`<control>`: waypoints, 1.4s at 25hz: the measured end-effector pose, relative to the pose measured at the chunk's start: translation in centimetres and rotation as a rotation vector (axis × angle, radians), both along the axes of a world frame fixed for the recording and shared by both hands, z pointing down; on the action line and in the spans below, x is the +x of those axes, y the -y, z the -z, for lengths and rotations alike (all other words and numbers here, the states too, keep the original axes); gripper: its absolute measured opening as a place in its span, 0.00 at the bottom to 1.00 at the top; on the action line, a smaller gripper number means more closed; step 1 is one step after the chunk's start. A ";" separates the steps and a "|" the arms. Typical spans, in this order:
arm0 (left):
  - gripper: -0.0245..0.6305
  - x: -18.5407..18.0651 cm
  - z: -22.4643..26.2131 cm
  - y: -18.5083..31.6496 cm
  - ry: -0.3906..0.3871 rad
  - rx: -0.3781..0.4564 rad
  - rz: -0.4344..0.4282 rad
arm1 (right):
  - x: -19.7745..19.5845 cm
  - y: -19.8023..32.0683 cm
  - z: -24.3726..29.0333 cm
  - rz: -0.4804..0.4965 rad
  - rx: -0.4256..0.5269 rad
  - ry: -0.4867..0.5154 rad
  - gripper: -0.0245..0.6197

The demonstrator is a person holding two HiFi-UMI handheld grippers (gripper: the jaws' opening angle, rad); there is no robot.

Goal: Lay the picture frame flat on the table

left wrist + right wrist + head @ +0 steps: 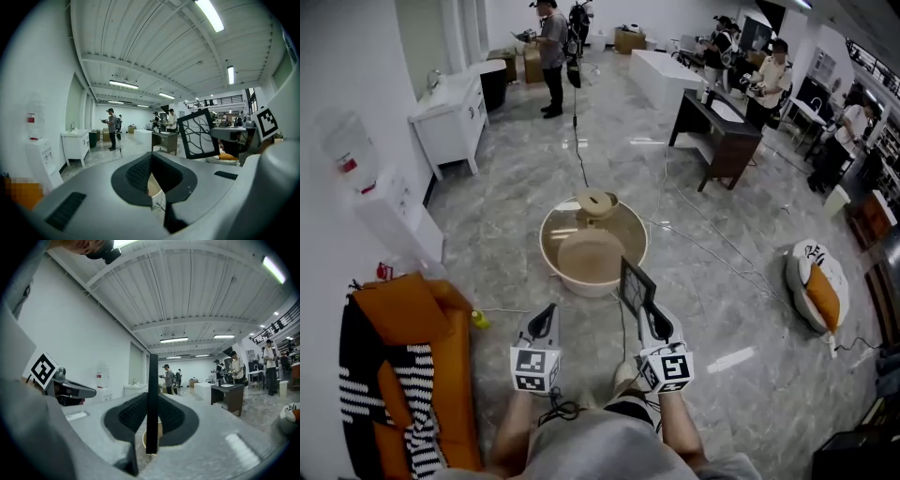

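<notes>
The picture frame point(636, 286), black-edged with a white branching pattern, stands upright in my right gripper point(651, 321), which is shut on its lower edge. It hangs in the air just short of the low round table point(547, 234). In the right gripper view the frame point(152, 399) shows edge-on between the pads. From the left gripper view the frame point(199, 134) faces me, tilted slightly. My left gripper point(547, 317) hovers beside the right one, fingers together and holding nothing. A beige round dish point(591, 255) and a small round lid-like piece point(597, 202) rest on the table.
An orange sofa point(412, 375) with a striped blanket is at my left, a white water dispenser point(384, 211) behind it. A round cushion point(814, 281) lies right on the floor. Cables point(712, 248) cross the marble floor. A dark desk point(717, 127), white cabinets and several people stand farther back.
</notes>
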State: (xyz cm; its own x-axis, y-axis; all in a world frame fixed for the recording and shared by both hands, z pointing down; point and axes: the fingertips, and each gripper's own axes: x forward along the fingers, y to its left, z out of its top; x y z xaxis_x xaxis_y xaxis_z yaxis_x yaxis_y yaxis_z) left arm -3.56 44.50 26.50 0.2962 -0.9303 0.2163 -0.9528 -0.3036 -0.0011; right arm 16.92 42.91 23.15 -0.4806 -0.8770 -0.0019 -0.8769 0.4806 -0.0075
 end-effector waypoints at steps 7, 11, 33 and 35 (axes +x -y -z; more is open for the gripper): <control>0.06 -3.7 -0.1 0.4 0.002 -0.003 0.082 | -3.8 1.9 -0.5 0.080 -0.011 0.006 0.14; 0.06 -5.5 -0.5 2.5 0.004 -0.011 0.113 | -5.9 4.5 -0.9 0.115 -0.021 0.009 0.14; 0.06 -13.8 -3.8 23.9 0.020 -0.079 0.119 | -14.4 27.2 -5.9 0.125 -0.128 0.046 0.14; 0.06 -14.3 -4.0 25.4 0.021 -0.080 0.114 | -15.1 28.6 -6.3 0.119 -0.134 0.051 0.14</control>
State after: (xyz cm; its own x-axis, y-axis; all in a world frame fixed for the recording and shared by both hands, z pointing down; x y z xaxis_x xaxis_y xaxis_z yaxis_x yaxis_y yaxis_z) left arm -17.90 19.14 30.52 0.1842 -0.9372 0.2962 -0.9811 -0.1934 -0.0018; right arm 1.83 14.35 29.45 -0.5833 -0.8079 0.0837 -0.8107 0.5728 -0.1212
